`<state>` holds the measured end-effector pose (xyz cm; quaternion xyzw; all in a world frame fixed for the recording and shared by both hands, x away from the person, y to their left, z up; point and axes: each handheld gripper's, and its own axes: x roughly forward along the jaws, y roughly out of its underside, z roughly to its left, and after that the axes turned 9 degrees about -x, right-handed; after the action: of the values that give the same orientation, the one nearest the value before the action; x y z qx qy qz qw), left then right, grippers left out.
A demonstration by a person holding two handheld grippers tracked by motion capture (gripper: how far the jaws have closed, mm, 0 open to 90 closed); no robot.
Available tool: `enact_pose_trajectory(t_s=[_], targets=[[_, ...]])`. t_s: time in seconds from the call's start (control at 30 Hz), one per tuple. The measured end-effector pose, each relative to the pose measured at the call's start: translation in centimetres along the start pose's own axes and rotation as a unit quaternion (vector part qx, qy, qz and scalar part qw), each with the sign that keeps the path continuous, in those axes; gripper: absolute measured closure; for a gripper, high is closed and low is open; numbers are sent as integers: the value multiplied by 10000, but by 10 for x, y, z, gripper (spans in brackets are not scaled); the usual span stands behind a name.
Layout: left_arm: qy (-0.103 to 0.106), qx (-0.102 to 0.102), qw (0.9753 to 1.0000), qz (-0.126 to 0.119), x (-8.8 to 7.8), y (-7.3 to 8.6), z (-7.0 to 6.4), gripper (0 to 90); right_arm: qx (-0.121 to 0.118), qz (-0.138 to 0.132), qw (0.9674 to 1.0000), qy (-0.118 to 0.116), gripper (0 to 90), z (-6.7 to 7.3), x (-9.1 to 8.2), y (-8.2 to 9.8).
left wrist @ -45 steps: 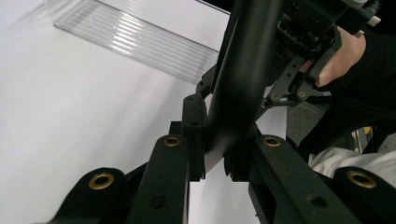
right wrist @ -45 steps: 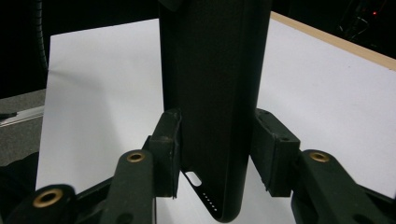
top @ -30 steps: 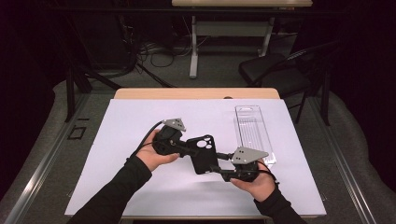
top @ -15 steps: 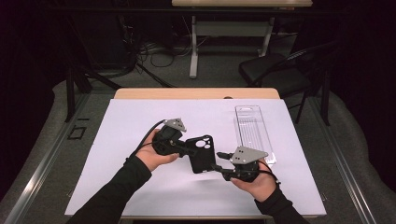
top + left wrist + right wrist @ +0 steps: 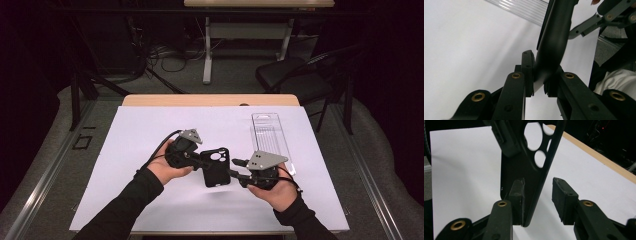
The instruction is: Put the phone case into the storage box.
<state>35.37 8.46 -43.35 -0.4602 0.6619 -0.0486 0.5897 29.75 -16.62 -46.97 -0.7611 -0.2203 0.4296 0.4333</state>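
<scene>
A black phone case with round camera holes hangs above the white sheet between both hands. My left gripper is shut on its left edge; in the left gripper view the jaws pinch the case at its lower end, my left gripper closed tight. My right gripper stands open at the case's right edge. In the right gripper view the case rests against the left pad, while the right pad stays apart, my right gripper straddling the edge.
A clear plastic package lies on the white sheet to the back right. The wooden table edge runs along the far side. A chair and desk legs stand beyond the table.
The right gripper's jaws have spread apart at the case's right edge and the hand has lifted slightly. The left gripper and the case have barely moved.
</scene>
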Motion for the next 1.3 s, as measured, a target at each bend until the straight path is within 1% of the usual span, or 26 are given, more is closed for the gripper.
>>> enact_pose_trajectory(t_s=[0.13,0.27,0.43,0.77,1.17,1.3], targets=[[-45,34,10000,65,2,-1,-1,815,17,2,10000,2,655,-3,-1,-8],[-50,59,9999,66,2,-1,-2,814,34,14,10000,-6,674,-6,-2,-16],[-86,94,9999,105,2,-1,-3,815,92,53,9999,-27,692,-8,-1,-21],[-73,133,9998,144,4,-1,-4,815,233,117,9995,-165,722,-12,-2,-26],[-82,193,9996,186,6,-1,-6,815,495,278,9977,-376,749,-18,0,-27],[-68,210,9996,195,6,-2,-6,815,556,305,9972,-403,763,-19,0,-27]])
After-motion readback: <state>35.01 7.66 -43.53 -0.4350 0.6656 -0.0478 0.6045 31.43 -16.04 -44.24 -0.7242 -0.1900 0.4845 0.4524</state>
